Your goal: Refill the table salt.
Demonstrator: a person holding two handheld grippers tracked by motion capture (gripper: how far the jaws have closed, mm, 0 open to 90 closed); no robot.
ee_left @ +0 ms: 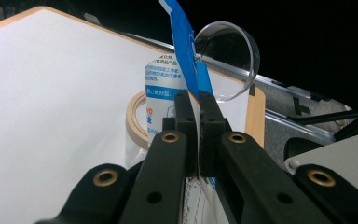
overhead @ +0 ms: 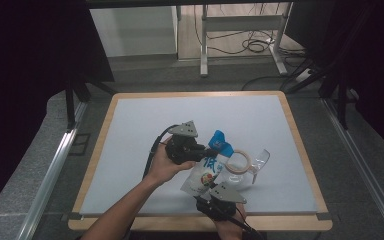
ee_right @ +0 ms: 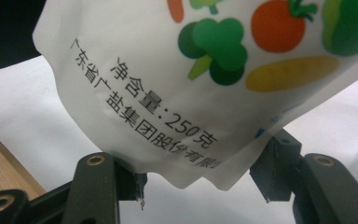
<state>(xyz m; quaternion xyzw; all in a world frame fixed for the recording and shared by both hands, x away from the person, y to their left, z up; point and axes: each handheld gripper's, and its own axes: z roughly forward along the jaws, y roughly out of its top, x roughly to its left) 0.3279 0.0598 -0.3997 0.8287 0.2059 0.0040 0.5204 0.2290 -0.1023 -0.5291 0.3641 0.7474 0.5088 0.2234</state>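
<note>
High view: right tool nearest, pinching bottom of salt pouch; left tool pressed together on pouch's blue top strip, above counter. Beyond: tape roll, clear container. Risk: uneven pull slips pouch, topples container.

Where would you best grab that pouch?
Grip the pouch by its flat sealed edges, where it is thin. The left tongs pinch the blue top strip from the side; the right tongs take the bottom edge from below. The bulging middle looks too wide.
</note>
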